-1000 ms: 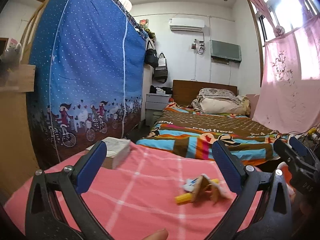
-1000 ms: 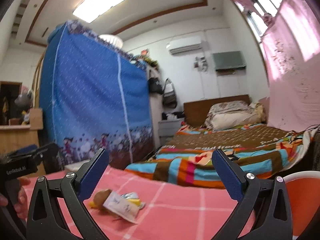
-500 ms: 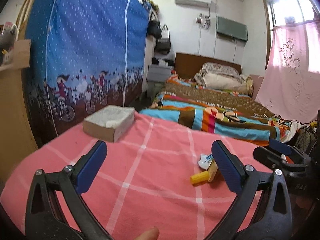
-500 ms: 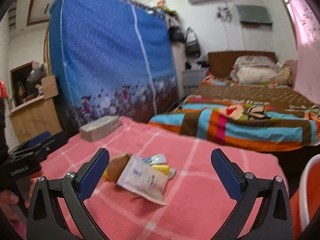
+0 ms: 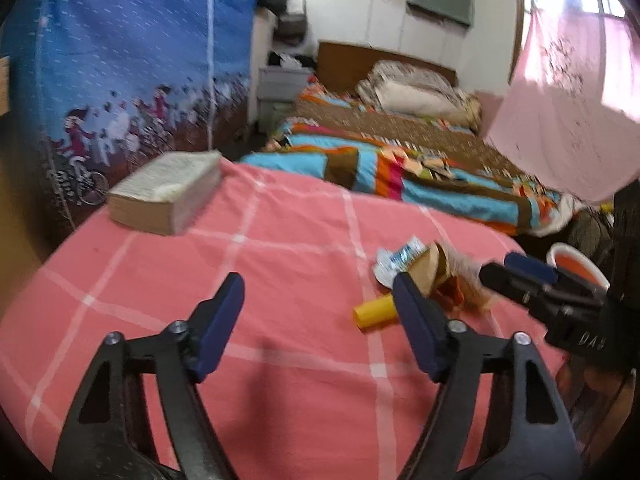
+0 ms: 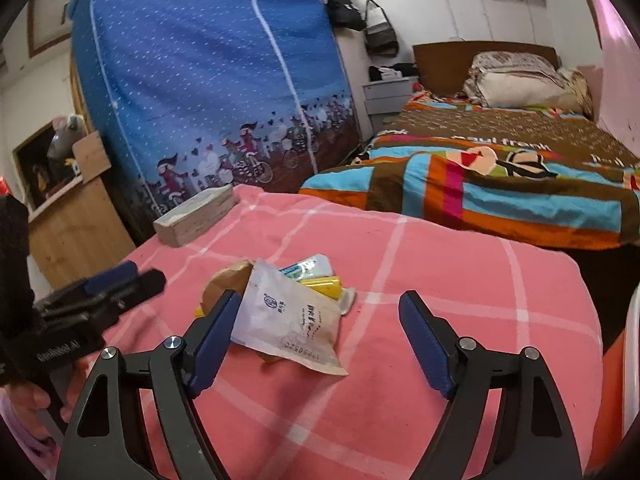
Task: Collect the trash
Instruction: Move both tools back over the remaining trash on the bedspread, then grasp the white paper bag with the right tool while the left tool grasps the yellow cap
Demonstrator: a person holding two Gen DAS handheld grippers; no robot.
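A small heap of trash lies on the pink checked tablecloth (image 6: 460, 292): a white printed wrapper (image 6: 288, 320), a brown paper piece (image 6: 224, 284), a yellow tube (image 6: 322, 285) and a blue-white foil packet (image 6: 310, 266). In the left wrist view the yellow tube (image 5: 374, 314), foil packet (image 5: 398, 258) and brown piece (image 5: 430, 270) lie just past my right finger. My left gripper (image 5: 318, 312) is open and empty above the cloth. My right gripper (image 6: 320, 328) is open and empty, the wrapper between its fingers. Each gripper shows in the other's view, the left (image 6: 108, 286) and the right (image 5: 520, 272).
A thick book (image 5: 168, 192) lies at the table's far left corner. An orange bin with a white rim (image 5: 576, 262) stands beside the table on the right. A blue fabric wardrobe (image 6: 208, 80) and a bed (image 6: 500, 172) lie beyond.
Both grippers have tilted down and moved closer to the trash heap. Both sets of fingers have come closer together but remain open. The right gripper now straddles the white wrapper.
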